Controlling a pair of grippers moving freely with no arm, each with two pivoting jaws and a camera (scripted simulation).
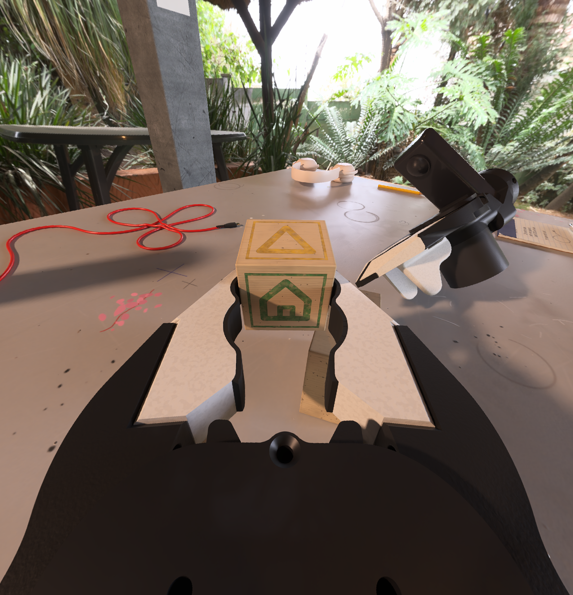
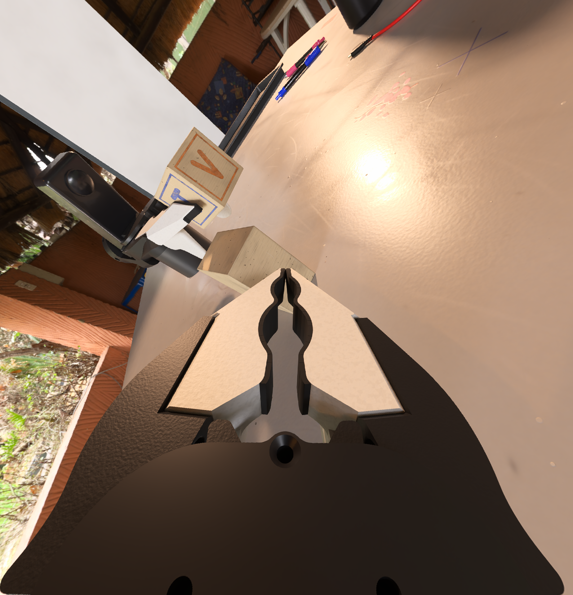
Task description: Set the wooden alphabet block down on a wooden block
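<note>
Left wrist view | left tongs (image 1: 285, 302) clamp alphabet block (image 1: 285, 273) | right tongs (image 2: 284, 273) closed, empty

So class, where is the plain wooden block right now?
On the table, the plain wooden block lies below the alphabet block, just ahead of the right tongs.

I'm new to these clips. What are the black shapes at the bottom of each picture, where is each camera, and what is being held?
Each picture comes from a camera mounted on a two-finger gripper, looking along its own fingers, so the black shape is that gripper's body. In the left wrist view, the left gripper clamps a wooden alphabet block above the table. The right gripper holds nothing; its fingers are closed, tips close to a plain wooden block lying on the table. Each gripper also appears in the other's picture. Also on the table: a red cable, white headphones, a yellow pencil and some pens.
</note>
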